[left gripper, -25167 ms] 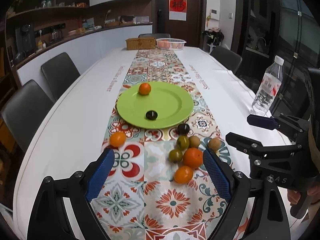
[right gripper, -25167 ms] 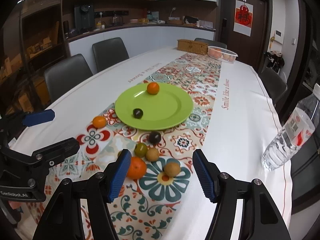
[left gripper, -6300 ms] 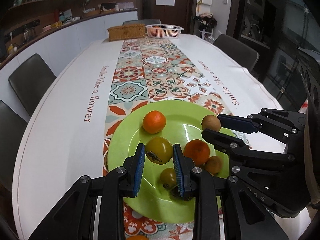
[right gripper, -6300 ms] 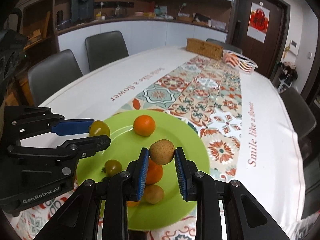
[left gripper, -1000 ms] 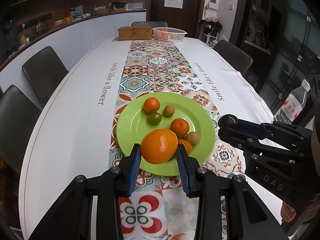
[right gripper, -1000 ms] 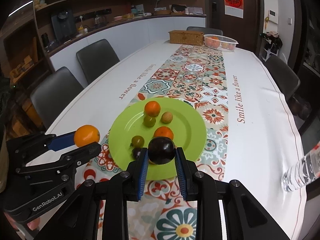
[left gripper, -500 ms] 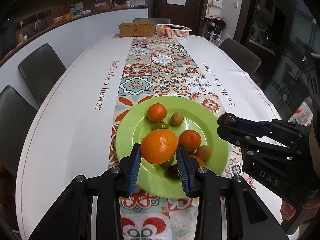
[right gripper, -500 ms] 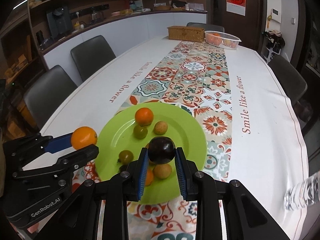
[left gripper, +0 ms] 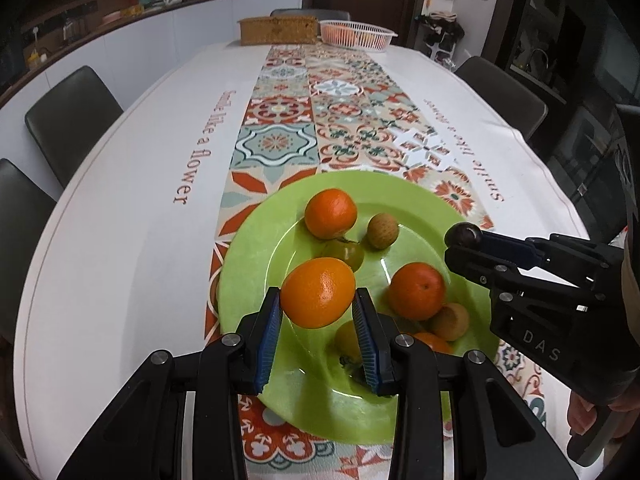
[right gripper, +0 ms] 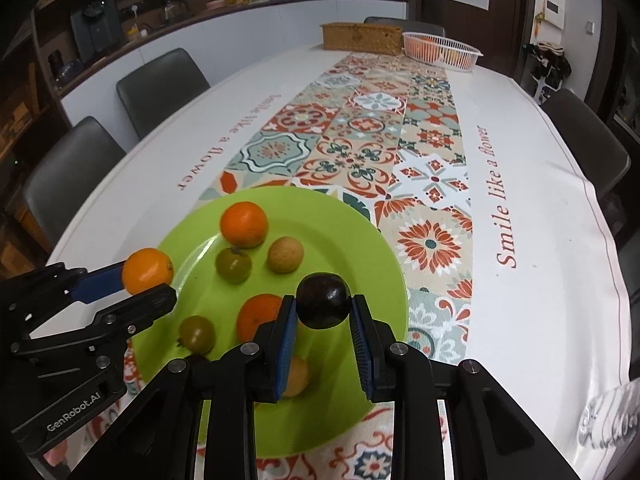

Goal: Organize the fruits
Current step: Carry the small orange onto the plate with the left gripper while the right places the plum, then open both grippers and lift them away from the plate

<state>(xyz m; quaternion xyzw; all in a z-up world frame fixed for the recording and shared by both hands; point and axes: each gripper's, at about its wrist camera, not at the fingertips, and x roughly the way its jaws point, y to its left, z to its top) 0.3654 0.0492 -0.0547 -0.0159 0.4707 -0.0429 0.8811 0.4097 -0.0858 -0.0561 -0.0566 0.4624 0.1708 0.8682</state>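
Your left gripper (left gripper: 318,322) clamps an orange (left gripper: 318,298) between its blue pads, held above the near part of the green plate (left gripper: 256,240). Your right gripper (right gripper: 323,330) pinches a dark round fruit (right gripper: 324,300) (nearly black) over the same plate. On the plate lie two oranges, green tomatoes and small brown fruits; the plate sits on the patterned runner (left gripper: 280,120).

- Note the patterned runner (left gripper: 304,120) lying lengthwise along the white bench (left gripper: 132,208).
- Locate the wicker box (right gripper: 361,37) beside the white basket (right gripper: 442,51) at the far end.
- Observe dark chairs (right gripper: 160,80) alongside the bench.
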